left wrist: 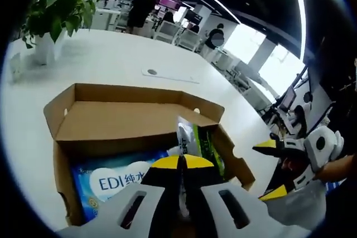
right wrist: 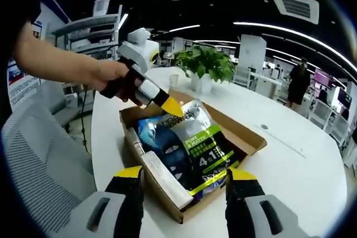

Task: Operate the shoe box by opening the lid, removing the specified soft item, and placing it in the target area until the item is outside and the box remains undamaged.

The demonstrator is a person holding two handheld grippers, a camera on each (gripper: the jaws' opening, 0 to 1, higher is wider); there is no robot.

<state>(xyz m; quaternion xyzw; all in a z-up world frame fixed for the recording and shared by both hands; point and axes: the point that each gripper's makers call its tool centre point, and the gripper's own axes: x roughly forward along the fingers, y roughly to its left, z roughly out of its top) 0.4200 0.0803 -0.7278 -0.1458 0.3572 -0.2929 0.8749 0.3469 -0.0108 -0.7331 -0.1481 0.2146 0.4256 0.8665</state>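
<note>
While left gripper (right wrist: 170,106) clamps pouch (right wrist: 192,143) top edge, right gripper (right wrist: 187,185) spread wide.

Room bright, lit by long ceiling light strips (right wrist: 290,29) overhead. In the left gripper view the far windows (left wrist: 262,54) blow out to white. The white table (left wrist: 117,59) glares pale and shows only soft, faint shadows. Strong fisheye bending toward the edges: table rim and ceiling lines curve. Far background people and desks are soft. Glossy pouch (right wrist: 195,143) catches small highlights.
</note>
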